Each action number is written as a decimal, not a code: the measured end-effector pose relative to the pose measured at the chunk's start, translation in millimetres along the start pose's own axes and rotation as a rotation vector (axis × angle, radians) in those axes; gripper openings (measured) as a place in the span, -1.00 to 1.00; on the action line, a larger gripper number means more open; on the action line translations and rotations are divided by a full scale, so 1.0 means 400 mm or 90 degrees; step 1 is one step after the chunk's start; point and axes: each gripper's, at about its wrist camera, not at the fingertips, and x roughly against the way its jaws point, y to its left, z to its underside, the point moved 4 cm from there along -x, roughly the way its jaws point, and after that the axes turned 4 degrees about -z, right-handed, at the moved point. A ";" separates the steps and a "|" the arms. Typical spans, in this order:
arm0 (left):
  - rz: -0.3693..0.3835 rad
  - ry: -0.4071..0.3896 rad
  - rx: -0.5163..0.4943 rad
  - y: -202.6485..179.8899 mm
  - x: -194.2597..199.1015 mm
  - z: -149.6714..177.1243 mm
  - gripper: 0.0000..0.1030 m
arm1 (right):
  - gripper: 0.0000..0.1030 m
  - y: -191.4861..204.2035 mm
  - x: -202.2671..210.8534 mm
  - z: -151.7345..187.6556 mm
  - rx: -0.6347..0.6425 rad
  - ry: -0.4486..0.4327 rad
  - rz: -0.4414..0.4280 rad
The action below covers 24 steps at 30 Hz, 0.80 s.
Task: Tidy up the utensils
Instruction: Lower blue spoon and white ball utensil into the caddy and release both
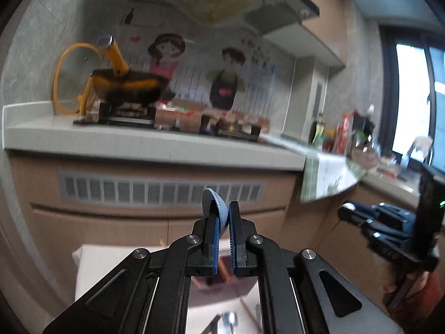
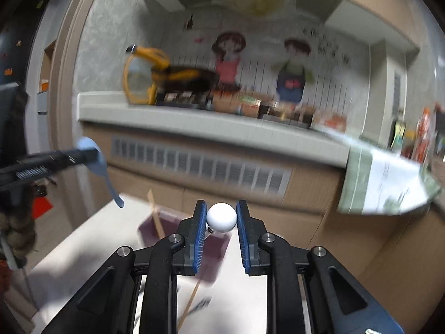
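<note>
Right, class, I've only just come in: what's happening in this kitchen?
A person is sorting utensils with a handheld gripper in each hand. The left gripper is shut on a blue plastic spoon, gripped by its bowl with the handle hanging down. The right gripper holds a white round-headed utensil between its pads. Both are lifted above a white table with a purple container on it, facing the kitchen counter and its wok.
</note>
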 end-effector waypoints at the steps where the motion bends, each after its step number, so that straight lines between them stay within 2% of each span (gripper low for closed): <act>1: 0.002 -0.002 0.008 0.012 -0.003 -0.015 -0.88 | -0.63 -0.003 -0.007 -0.018 0.004 -0.004 0.000; 8: 0.051 0.041 0.041 0.050 -0.057 -0.014 -0.88 | -0.63 -0.005 -0.089 -0.054 0.021 0.008 0.005; 14: 0.064 0.066 0.041 0.032 -0.126 0.003 -0.88 | -0.63 -0.004 -0.165 -0.051 0.046 0.028 0.014; 24: 0.083 0.177 0.117 0.066 -0.280 0.113 -0.88 | -0.63 -0.002 -0.359 0.065 0.054 0.130 0.036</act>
